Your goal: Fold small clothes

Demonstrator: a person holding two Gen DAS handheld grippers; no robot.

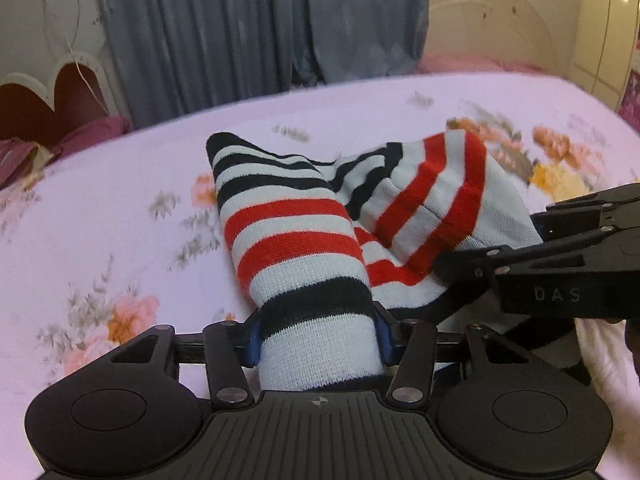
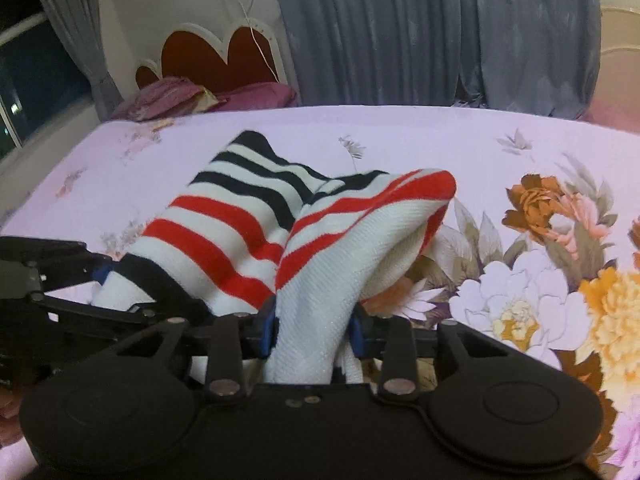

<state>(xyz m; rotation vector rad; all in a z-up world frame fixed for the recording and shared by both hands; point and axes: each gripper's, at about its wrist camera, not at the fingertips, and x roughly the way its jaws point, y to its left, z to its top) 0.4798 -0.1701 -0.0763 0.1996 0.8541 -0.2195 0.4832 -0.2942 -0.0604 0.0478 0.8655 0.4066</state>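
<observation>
**Striped garment held up at both ends, fold not yet laid**

The small knitted garment with white, red and black stripes (image 1: 296, 240) sits mid-frame in both wrist views, raised in two humps above the pink floral bedsheet (image 1: 100, 208). The left gripper (image 1: 318, 334) has its blue-padded fingers closed on one white end at the lower centre of its view. The right gripper (image 2: 312, 328) pinches the other end, a plain white ribbed stretch, likewise at lower centre. The two grippers are close together. Judging by this, the ends are being brought together; the garment is bunched, not flat, so laying it down, smoothing and any further fold appear to remain.
</observation>
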